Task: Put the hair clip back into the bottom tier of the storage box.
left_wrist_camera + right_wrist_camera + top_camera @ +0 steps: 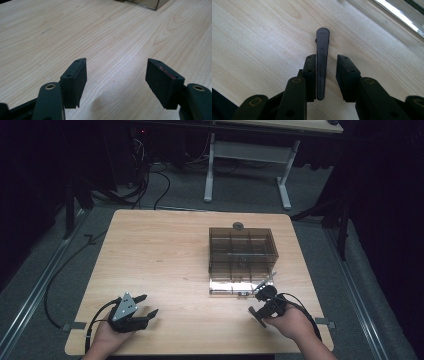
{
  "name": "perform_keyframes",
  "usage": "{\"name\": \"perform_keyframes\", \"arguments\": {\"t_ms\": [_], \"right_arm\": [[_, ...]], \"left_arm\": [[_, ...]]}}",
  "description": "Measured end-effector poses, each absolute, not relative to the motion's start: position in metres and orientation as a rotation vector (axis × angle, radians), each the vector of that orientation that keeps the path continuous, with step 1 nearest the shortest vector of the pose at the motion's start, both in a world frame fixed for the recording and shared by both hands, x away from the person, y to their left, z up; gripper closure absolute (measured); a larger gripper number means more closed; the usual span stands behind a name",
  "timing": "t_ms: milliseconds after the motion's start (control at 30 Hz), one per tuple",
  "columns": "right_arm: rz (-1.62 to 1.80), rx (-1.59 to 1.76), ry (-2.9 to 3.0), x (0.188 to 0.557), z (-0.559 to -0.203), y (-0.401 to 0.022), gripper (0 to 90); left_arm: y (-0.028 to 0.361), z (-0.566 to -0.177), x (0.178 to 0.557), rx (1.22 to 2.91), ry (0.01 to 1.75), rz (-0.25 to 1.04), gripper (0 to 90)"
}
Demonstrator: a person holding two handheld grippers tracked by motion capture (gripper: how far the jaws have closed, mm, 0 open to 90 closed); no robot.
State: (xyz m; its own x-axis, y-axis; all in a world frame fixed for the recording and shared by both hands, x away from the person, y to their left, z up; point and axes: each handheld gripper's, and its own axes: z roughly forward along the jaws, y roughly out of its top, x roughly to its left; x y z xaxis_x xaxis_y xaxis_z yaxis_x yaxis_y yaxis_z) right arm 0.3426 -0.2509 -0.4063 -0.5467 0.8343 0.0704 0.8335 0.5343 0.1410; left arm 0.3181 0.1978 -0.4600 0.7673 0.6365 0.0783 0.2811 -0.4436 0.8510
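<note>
A dark grey, long, tapered clip (322, 50) lies between the jaws of my right gripper (326, 60), its rounded end pointing away over the wood. The clip rests against one pad, and a gap shows between it and the other pad, so the gripper is open around it. In the high view my right gripper (260, 304) sits just in front of the right front corner of a clear brown compartment box (242, 252). My left gripper (148, 304) rests near the table's front left, open with nothing between its jaws (117, 65).
The wooden table (165, 255) has its front edge close under both hands. A small round dark object (238, 225) sits behind the box. A slim silvery piece (266, 281) leans at the box's front right corner. A white desk frame (247, 165) stands beyond.
</note>
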Motion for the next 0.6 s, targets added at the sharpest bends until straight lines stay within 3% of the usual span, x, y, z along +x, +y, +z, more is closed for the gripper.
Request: {"name": "perform_keyframes", "arguments": {"t_ms": [600], "right_arm": [[0.159, 1.477, 2.76, 0.349, -0.412, -0.237, 78.4]], "left_arm": [[0.198, -0.46, 0.318, 2.047, 0.684, 0.491, 34.0]]}}
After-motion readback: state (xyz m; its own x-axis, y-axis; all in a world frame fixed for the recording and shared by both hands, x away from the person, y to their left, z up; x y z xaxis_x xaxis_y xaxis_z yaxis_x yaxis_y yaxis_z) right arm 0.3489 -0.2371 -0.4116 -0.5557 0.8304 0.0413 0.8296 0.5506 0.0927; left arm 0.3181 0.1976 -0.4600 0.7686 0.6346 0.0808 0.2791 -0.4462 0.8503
